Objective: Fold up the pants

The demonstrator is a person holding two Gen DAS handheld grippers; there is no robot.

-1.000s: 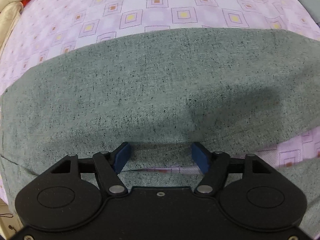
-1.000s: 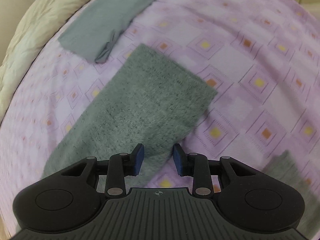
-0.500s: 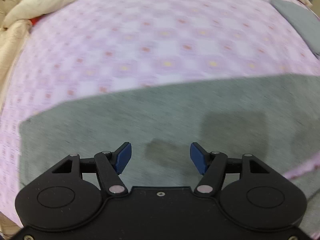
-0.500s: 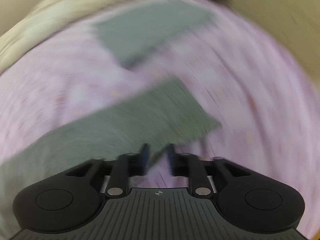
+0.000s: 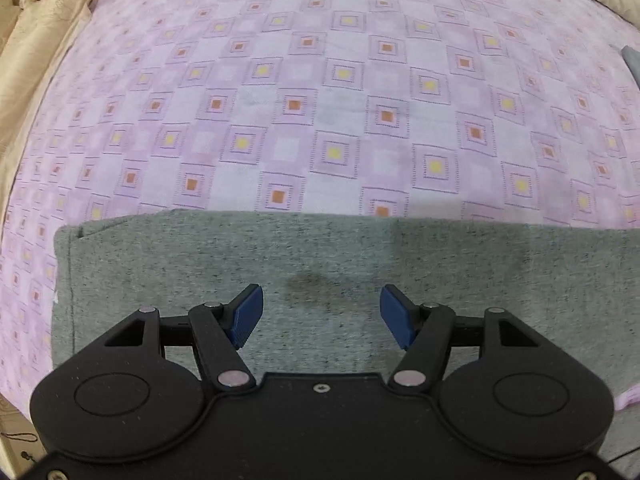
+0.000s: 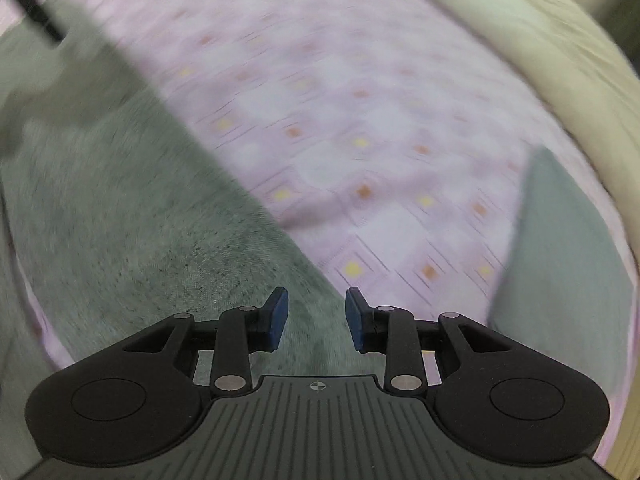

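Note:
Grey speckled pants [image 5: 320,264] lie flat on the purple patterned bedsheet [image 5: 320,100], one hemmed end at the left in the left wrist view. My left gripper [image 5: 321,317] is open and empty, hovering over the pants. In the blurred right wrist view the pants [image 6: 132,216] run diagonally from upper left down under my right gripper [image 6: 313,318], which is open and empty above the fabric's edge.
A second grey garment [image 6: 560,248] lies at the right of the right wrist view, and its corner shows in the left wrist view [image 5: 632,60]. A cream duvet [image 6: 520,40] borders the bed. A beige quilt [image 5: 36,40] lies at the left.
My left gripper has drawn back and risen, so more bedsheet and the pants' left hem show. My right gripper has swung around fast; its jaws have widened and the other garment now lies at the right.

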